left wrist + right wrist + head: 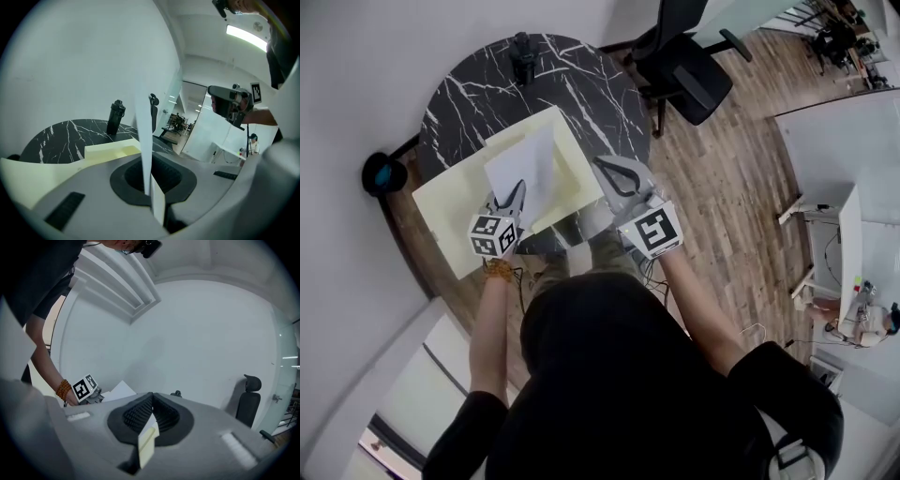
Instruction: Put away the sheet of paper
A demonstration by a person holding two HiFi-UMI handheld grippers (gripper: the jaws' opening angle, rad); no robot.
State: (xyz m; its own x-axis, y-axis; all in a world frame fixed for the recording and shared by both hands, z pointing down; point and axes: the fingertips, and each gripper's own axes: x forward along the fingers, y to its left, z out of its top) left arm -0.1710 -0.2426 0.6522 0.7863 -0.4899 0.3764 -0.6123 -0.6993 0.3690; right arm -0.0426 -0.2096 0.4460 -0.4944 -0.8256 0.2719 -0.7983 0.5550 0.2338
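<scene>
The sheet of paper (528, 161) is clamped in the left gripper (519, 187), the yellow folder (455, 202) in the right gripper (600, 164); the worktop's (473, 89) near edge is hidden.

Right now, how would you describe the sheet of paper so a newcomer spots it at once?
Find the round black marble table; a large pale yellow folder lies across its near side. The paper is the smaller sheet over that folder, its near edge pinched in the left gripper. It is white, the folder yellow.

sheet of paper (530, 164) | white | gripped at near edge | raised over yellow folder (450, 202)
</scene>
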